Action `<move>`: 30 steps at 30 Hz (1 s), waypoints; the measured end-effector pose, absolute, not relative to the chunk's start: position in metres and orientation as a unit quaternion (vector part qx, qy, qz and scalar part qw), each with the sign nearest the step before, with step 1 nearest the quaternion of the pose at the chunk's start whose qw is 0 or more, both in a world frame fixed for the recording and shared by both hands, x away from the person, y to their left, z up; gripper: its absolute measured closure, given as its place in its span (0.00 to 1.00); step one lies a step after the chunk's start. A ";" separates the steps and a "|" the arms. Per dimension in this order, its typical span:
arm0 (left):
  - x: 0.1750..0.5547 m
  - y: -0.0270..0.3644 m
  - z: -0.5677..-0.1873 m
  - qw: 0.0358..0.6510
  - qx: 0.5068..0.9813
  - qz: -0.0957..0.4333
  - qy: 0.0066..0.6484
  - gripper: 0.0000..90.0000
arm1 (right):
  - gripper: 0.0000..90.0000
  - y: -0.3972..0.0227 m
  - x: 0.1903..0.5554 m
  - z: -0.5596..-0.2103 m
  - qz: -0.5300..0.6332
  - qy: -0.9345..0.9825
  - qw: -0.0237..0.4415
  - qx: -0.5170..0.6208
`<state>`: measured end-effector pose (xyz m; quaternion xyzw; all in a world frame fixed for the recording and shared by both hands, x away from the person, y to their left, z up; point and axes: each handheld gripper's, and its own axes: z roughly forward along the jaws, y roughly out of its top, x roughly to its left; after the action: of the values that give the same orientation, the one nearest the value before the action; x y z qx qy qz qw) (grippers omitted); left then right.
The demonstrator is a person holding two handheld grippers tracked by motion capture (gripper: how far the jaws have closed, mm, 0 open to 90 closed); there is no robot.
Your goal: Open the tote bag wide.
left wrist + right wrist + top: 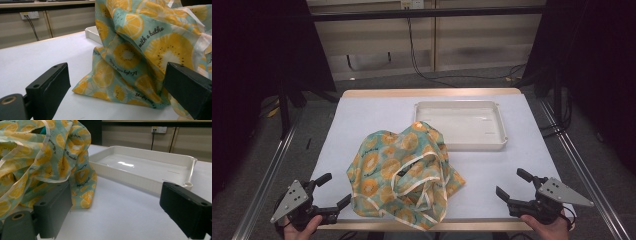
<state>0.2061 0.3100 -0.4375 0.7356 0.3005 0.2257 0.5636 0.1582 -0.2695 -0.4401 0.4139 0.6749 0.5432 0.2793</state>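
A crumpled teal cloth bag with a yellow lemon-slice print (404, 172) lies in a heap at the front middle of the white table (362, 112). Its cream-edged handles loop across the top. My left gripper (333, 191) rests at the table's front left corner, open, its jaws just short of the bag's left edge (120, 75). My right gripper (515, 184) sits at the front right, open, with nothing between its jaws. The bag (42, 162) stands to the left in the right gripper view.
A white rectangular tray (460, 106) stands at the back right of the table, touching the bag's far corner; the tray (147, 160) holds nothing. Metal rails run along both table sides. Cables trail on the floor behind.
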 end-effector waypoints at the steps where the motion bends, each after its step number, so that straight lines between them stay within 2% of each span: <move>1: 0.206 0.311 -0.437 0.562 0.738 0.224 0.299 0.07 | 0.12 -0.270 0.158 -0.440 0.543 0.675 0.279 0.414; 7: 0.208 0.311 -0.438 0.561 0.737 0.217 0.310 0.07 | 0.20 -0.266 0.159 -0.441 0.547 0.679 0.268 0.409; 12: 0.207 0.309 -0.437 0.565 0.738 0.207 0.305 0.07 | 0.38 -0.262 0.160 -0.441 0.548 0.694 0.250 0.394; 15: 0.206 0.307 -0.436 0.571 0.735 0.204 0.302 0.07 | 0.43 -0.258 0.161 -0.441 0.549 0.702 0.247 0.381; 19: 0.203 0.308 -0.435 0.561 0.749 0.204 0.287 0.16 | 0.51 -0.250 0.162 -0.438 0.553 0.710 0.239 0.365; 21: 0.200 0.305 -0.434 0.574 0.738 0.198 0.293 0.17 | 0.55 -0.246 0.163 -0.437 0.554 0.715 0.236 0.355; 24: 0.198 0.305 -0.432 0.565 0.750 0.205 0.278 0.28 | 0.61 -0.233 0.164 -0.434 0.557 0.732 0.211 0.330; 25: 0.198 0.304 -0.432 0.566 0.750 0.204 0.273 0.28 | 0.61 -0.233 0.164 -0.434 0.557 0.732 0.211 0.330; 26: 0.196 0.303 -0.430 0.566 0.754 0.199 0.267 0.35 | 0.64 -0.224 0.164 -0.433 0.559 0.740 0.202 0.314; 30: 0.194 0.300 -0.427 0.570 0.756 0.192 0.257 0.41 | 0.68 -0.211 0.165 -0.431 0.559 0.751 0.187 0.297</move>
<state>0.1935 0.3002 -0.4274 0.7560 0.2574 0.1924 0.5702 0.1654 -0.2112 -0.4309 0.2970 0.7511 0.5593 0.1867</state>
